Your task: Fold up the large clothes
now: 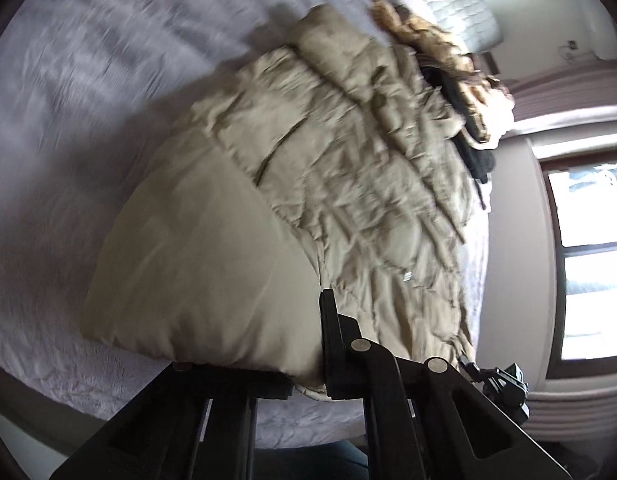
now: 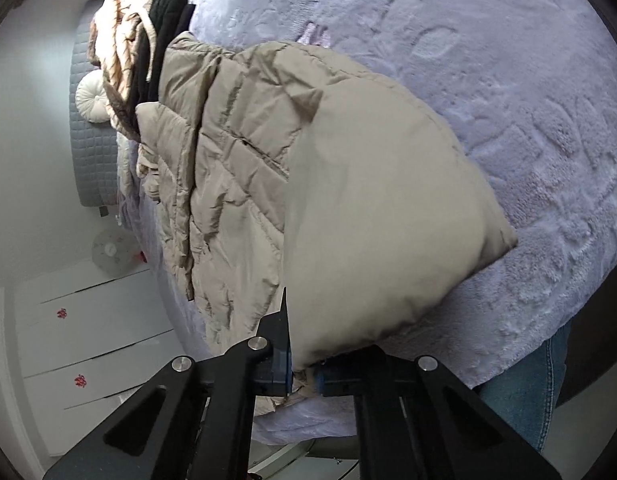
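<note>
Across the bed (image 2: 488, 92), covered w/ a pale lilac textured blanket, lies a beige quilted jacket (image 1: 348, 168), partly doubled over: smooth lining panel faces up at the near end, quilted shell beyond. A pile of other clothes (image 2: 148, 32), tan-patterned and black, sits at the jacket's far end, touching it.

Left gripper (image 1: 308, 376): fingers closed onto the jacket's near hem, cloth pinched between. Right gripper (image 2: 304, 376): same, pinching the hem edge, blue pads against fabric.

Judgement: fold step under way, both grips holding the near edge. Left view is blurred, so motion likely. Next move calls for carrying the hem evenly toward the far end, both sides level, then letting go w/o dragging the blanket.
</note>
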